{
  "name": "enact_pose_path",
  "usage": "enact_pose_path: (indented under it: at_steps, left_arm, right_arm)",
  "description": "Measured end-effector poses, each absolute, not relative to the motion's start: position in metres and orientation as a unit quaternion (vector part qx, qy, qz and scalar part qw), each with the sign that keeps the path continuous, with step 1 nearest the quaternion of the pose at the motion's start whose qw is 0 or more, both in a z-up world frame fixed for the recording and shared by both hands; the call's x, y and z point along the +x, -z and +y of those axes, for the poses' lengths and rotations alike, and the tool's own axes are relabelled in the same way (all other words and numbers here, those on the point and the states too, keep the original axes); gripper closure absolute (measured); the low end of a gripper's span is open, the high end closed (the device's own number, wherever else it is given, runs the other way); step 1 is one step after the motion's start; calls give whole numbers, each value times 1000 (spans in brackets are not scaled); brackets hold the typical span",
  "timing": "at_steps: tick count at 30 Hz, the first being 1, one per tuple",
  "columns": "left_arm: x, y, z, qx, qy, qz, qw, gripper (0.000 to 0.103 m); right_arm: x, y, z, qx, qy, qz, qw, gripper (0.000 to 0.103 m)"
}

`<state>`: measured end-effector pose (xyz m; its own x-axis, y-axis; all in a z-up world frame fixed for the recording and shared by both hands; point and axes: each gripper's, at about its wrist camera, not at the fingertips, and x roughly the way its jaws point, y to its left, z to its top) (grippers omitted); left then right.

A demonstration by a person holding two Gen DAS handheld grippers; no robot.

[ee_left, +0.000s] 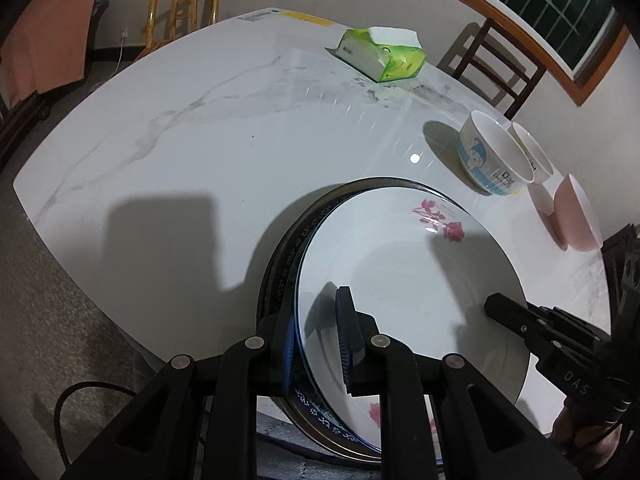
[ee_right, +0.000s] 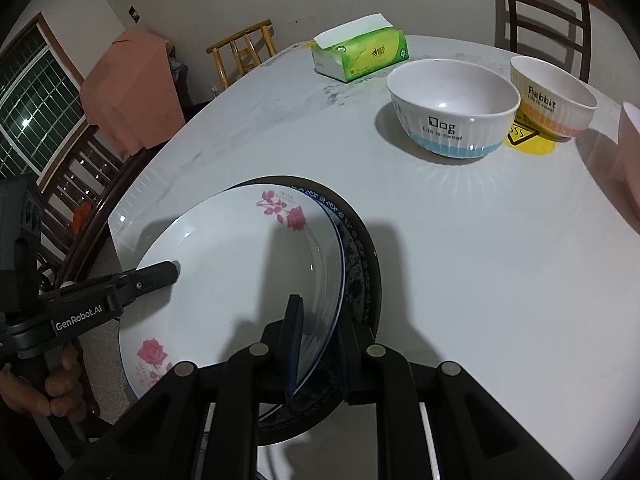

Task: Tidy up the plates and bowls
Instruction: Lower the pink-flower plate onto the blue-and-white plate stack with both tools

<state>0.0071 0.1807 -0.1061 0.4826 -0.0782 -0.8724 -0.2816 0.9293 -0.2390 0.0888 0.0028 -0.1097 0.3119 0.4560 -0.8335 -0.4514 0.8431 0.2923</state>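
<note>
A white plate with pink roses [ee_left: 400,256] [ee_right: 232,264] lies on a blue-patterned plate [ee_left: 300,240] [ee_right: 356,268], which lies on a dark plate [ee_left: 276,252] [ee_right: 370,248], at the table's near edge. My left gripper [ee_left: 316,340] has its jaws around the rim of the rose plate on one side. My right gripper [ee_right: 316,344] clamps the opposite rim; it also shows in the left wrist view [ee_left: 504,312]. A "Dog" bowl [ee_right: 452,108] [ee_left: 492,156], a "Rabbit" bowl [ee_right: 554,96] [ee_left: 532,152] and a pink bowl [ee_left: 576,212] [ee_right: 630,140] stand beyond.
A green tissue pack [ee_left: 380,52] [ee_right: 360,54] lies at the far side of the white marble table [ee_left: 200,132]. Wooden chairs [ee_left: 184,4] [ee_right: 544,12] stand around it. A yellow sticker [ee_right: 528,140] is under the Rabbit bowl.
</note>
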Motion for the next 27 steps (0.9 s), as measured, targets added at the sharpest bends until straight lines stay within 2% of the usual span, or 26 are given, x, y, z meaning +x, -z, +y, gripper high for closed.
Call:
enact_pose_path:
  at_steps: [12, 17, 27]
  left_arm:
    - [15, 105, 174, -161, -67, 523, 834, 86]
    - [16, 99, 172, -146, -78, 519, 839, 84]
    - [14, 93, 176, -153, -79, 507, 844, 80]
  right_arm:
    - [94, 105, 10, -36, -262, 532, 804, 84]
    - [94, 103, 19, -65, -261, 538, 799, 74]
    - [91, 103, 28, -99, -263, 540, 793, 67]
